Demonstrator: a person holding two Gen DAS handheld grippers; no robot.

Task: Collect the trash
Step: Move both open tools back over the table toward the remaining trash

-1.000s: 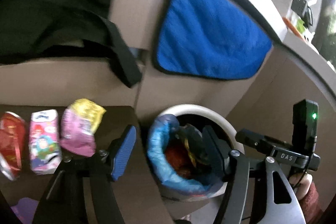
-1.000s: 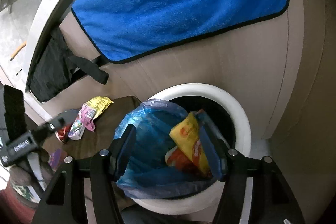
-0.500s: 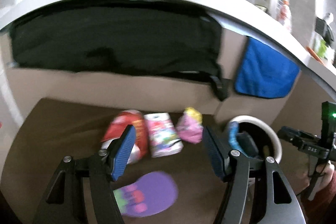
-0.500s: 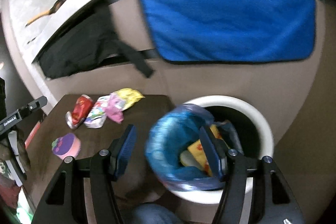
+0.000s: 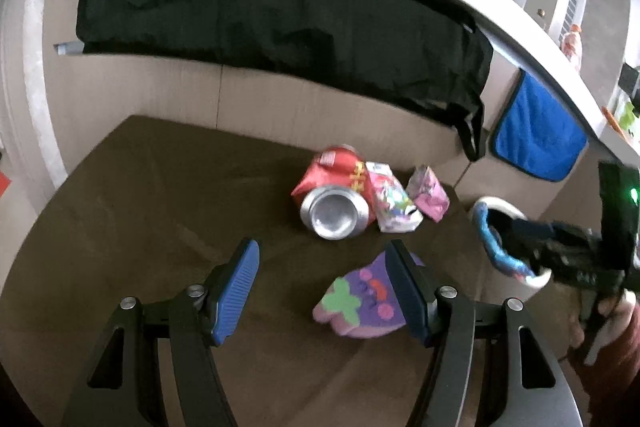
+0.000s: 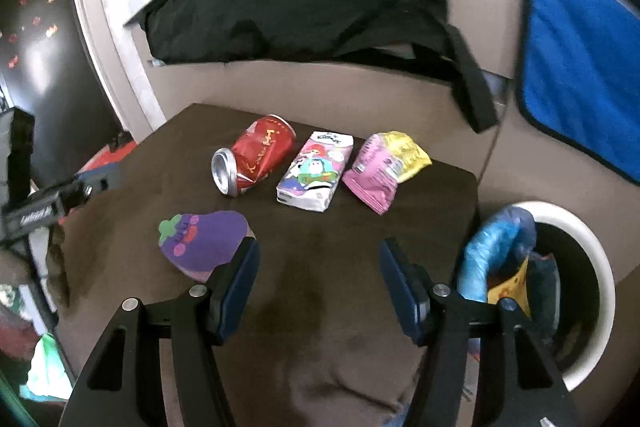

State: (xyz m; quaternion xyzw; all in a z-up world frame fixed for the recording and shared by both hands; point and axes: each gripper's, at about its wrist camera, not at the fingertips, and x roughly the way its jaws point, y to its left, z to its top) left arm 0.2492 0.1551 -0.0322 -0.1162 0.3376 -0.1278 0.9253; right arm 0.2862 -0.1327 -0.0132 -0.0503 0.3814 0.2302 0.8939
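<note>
4 pieces of trash lie on the dark brown table (image 6: 420, 211); a dented red can (image 6: 254, 155) on its side at the left of a far row, a printed tissue pack (image 6: 316, 171) touching or just beside it in the middle, a pink and yellow snack pouch (image 6: 382, 167) at the right, and a purple eggplant-shaped packet (image 6: 204, 241) alone, nearer and to the left. The white bin (image 6: 592, 267) with its blue liner (image 6: 496, 251) stands off the table's right edge, already holding wrappers.

The left gripper (image 5: 322, 291) hangs low over the near table, jaws spread wide and holding nothing; its right finger overlaps the edge of the purple packet in its own view, though contact cannot be told. The right gripper (image 6: 318, 283) is likewise wide apart and empty, above bare table between the purple packet and the bin.

Judging by looks, the can is light, stiff yet crushable, and apt to roll; take it across the middle of the body, not the rim. The pouch and purple packet seem soft, light and slippery; pinch a crimped edge or a puffed corner. The tissue pack looks squashy and forgiving; grip it across its short width.
</note>
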